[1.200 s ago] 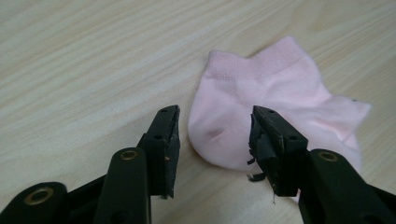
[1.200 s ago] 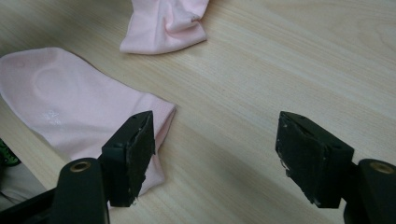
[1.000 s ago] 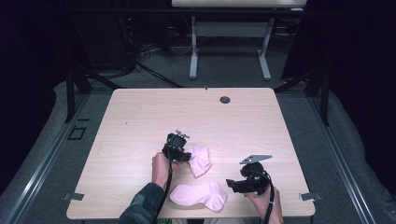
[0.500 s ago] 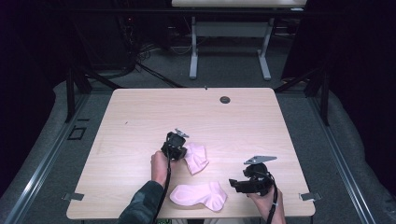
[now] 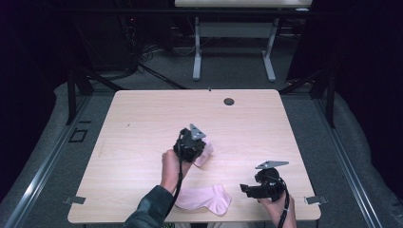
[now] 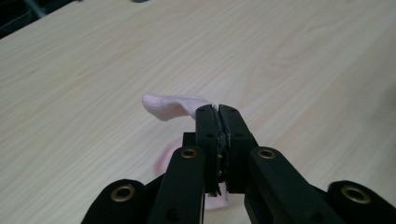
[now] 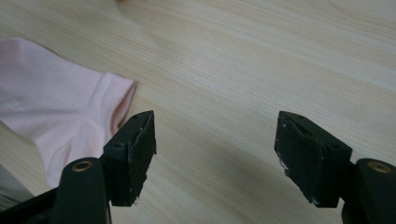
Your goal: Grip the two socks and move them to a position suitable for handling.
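Fingers (image 6: 208, 135) of the left gripper (image 6: 218, 108) pinch a pink sock (image 6: 170, 105) above the table (image 5: 142, 118).
Right gripper (image 7: 215, 144) stands wide beside the second sock (image 7: 51, 107).

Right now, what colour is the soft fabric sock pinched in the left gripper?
Pale pink; the soft fabric sock shows best in the left gripper view.

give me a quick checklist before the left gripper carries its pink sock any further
1. Left gripper shut on the pinched sock: ok.
2. Pinched sock fully off the table: cannot tell.
3. Second sock lying flat near the front edge: ok.
4. Right gripper open, nothing between its pads: ok.
5. Right gripper apart from the second sock's cuff: ok.
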{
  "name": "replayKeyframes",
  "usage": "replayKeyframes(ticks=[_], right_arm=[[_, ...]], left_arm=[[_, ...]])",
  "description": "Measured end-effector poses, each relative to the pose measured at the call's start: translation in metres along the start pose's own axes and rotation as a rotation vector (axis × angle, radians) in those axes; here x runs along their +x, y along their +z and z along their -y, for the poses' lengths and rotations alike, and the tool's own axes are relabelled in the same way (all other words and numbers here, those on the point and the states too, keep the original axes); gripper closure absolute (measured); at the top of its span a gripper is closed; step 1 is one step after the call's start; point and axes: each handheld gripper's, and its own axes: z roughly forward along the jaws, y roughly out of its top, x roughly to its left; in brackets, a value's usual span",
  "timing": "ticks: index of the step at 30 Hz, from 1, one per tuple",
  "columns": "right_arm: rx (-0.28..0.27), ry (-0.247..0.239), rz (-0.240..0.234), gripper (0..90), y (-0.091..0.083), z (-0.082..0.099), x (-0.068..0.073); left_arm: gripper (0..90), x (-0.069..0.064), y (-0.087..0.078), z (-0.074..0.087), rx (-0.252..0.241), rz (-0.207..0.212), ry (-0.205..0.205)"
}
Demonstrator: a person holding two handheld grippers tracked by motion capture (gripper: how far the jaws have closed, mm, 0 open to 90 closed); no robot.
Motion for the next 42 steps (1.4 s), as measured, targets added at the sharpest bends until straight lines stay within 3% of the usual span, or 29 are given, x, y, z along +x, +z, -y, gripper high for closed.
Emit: replayKeyframes(ticks=[1,5,6,7,8,9,10,11,12,16,18,19,20,24,26,33,42], right_arm=[[0.006,0.001,0.002,28.0,0.000,0.001,-0.002],[0.023,0.009,0.013,27.6,0.001,0.005,-0.007],[0.026,0.011,0.014,27.5,0.001,0.006,-0.008],[0.026,0.011,0.014,27.5,0.001,0.006,-0.008],[0.032,0.010,0.011,27.5,0.002,0.006,-0.010],[0.035,0.014,0.015,27.4,0.002,0.007,-0.012],[0.039,0.025,0.014,27.1,0.003,0.009,-0.016],[0.039,0.025,0.014,27.1,0.003,0.009,-0.016],[0.058,0.027,0.017,26.0,0.006,0.011,-0.020],[0.066,0.031,0.021,26.1,0.008,0.011,-0.025],[0.059,0.038,0.024,26.1,0.008,0.010,-0.026],[0.044,0.037,0.021,26.4,0.008,0.006,-0.026],[0.034,0.034,0.021,26.5,0.007,0.004,-0.026],[-0.002,0.019,0.028,29.9,0.007,-0.012,-0.026],[-0.018,0.001,0.037,34.2,0.011,-0.023,-0.024],[-0.018,-0.040,0.031,41.3,0.033,-0.053,-0.021],[0.050,-0.050,0.050,58.0,0.069,-0.078,-0.017]], left_arm=[[87.3,-0.014,0.012,-0.004,0.022,0.038,0.031],[83.3,-0.035,0.039,-0.005,0.053,0.131,0.049],[79.8,-0.035,0.039,-0.005,0.053,0.131,0.049],[79.8,-0.037,0.044,-0.004,0.061,0.177,0.041],[76.9,-0.038,0.047,-0.003,0.070,0.196,0.030],[71.2,-0.038,0.048,-0.002,0.083,0.213,0.020],[56.6,-0.037,0.049,-0.001,0.085,0.230,0.007],[56.6,-0.035,0.049,0.000,0.095,0.252,-0.002],[46.2,-0.031,0.043,0.003,0.087,0.239,-0.012],[40.6,-0.020,0.031,0.007,0.061,0.234,-0.026],[40.5,-0.009,0.028,0.011,0.059,0.199,-0.054],[39.0,0.007,0.028,0.016,0.067,0.145,-0.094],[38.8,0.007,0.028,0.016,0.067,0.145,-0.094],[37.2,0.036,0.034,0.025,0.128,0.058,-0.182],[37.7,0.044,0.039,0.029,0.155,0.056,-0.210],[45.6,0.045,0.054,0.033,0.225,0.042,-0.186],[62.8,0.040,0.070,0.039,0.277,0.053,-0.138]])
